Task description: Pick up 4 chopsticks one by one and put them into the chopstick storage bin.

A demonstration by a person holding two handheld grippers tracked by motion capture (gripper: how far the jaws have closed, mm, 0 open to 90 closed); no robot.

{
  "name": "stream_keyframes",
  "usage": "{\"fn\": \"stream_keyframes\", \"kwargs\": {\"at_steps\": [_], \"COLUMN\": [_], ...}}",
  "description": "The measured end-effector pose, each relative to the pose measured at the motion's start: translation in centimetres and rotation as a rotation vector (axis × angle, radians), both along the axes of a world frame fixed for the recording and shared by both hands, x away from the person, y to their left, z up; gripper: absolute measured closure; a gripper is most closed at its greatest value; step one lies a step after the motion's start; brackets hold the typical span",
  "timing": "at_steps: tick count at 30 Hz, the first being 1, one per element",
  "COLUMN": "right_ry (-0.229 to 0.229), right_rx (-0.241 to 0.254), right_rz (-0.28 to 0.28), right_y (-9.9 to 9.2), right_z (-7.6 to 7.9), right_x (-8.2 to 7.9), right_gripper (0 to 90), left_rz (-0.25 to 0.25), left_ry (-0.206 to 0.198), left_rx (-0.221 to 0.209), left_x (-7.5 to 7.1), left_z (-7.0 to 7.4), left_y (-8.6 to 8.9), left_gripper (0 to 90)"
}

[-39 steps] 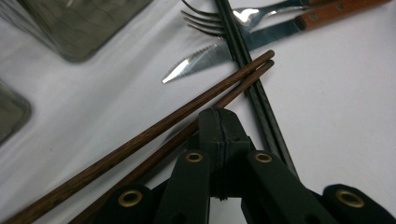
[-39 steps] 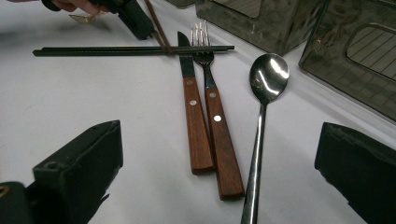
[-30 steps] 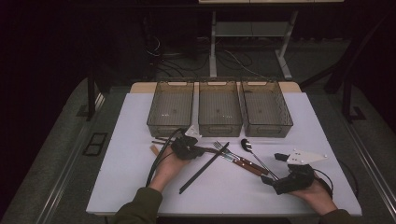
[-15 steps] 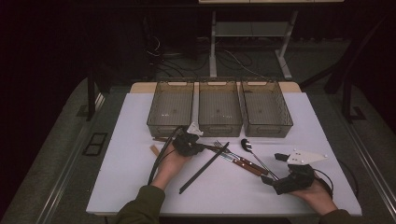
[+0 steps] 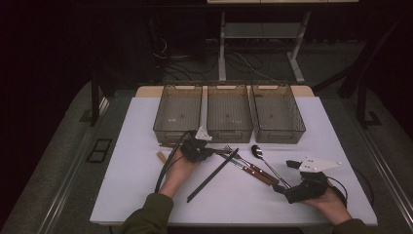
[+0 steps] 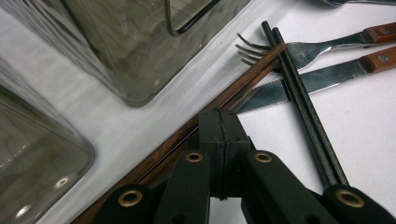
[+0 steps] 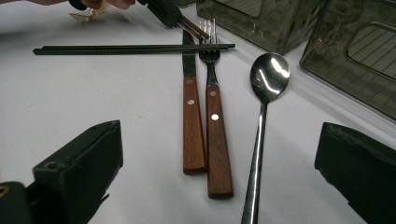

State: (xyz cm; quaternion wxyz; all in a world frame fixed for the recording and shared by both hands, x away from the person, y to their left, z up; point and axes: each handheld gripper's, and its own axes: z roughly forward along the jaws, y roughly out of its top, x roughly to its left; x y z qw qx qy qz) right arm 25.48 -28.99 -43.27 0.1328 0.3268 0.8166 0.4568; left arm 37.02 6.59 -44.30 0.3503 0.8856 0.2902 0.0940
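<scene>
A: Left gripper view: the left gripper (image 6: 218,122) has its jaws clamped on the brown chopsticks (image 6: 196,121), which run from 7 to 1 o'clock.

B: And the right gripper (image 7: 219,163)?

A: Jaws apart (spoon (image 7: 268,77) lies between them, untouched).

Three grey bins (image 5: 229,114) behind fork (image 7: 211,56), knife (image 7: 190,65), spoon (image 7: 268,77).

Right claw (image 7: 219,186) jaws wide apart; knife (image 7: 190,116), fork (image 7: 215,126), spoon (image 7: 264,116) between them; black chopsticks (image 7: 135,47) beyond.
</scene>
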Motion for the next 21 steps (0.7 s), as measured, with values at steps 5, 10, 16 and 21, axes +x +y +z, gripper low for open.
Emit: {"fn": "stream_keyframes", "kwargs": {"at_steps": [5,10,16,21], "right_ry": [-0.003,-0.003,-0.003,-0.001], "right_rx": [0.001,0.002,0.001,0.001], "right_rz": [-0.003,-0.003,-0.005,-0.004], "right_y": [0.0,-0.1,-0.1,0.0], "right_z": [0.0,0.0,0.0,0.0], "right_x": [0.0,0.0,0.0,0.0], "right_gripper": [1.2,1.2,1.2,1.2], "left_rz": [-0.026,-0.042,0.028,0.099], "left_ry": [0.010,0.010,-0.010,-0.020], "left_rx": [-0.008,-0.003,0.015,0.006], "left_x": [-0.2,-0.6,-0.7,0.1], "left_z": [0.3,1.2,2.3,2.3], "left_y": [0.2,1.2,4.6,7.0], "left_gripper": [88.9,84.9,84.2,85.0]}}
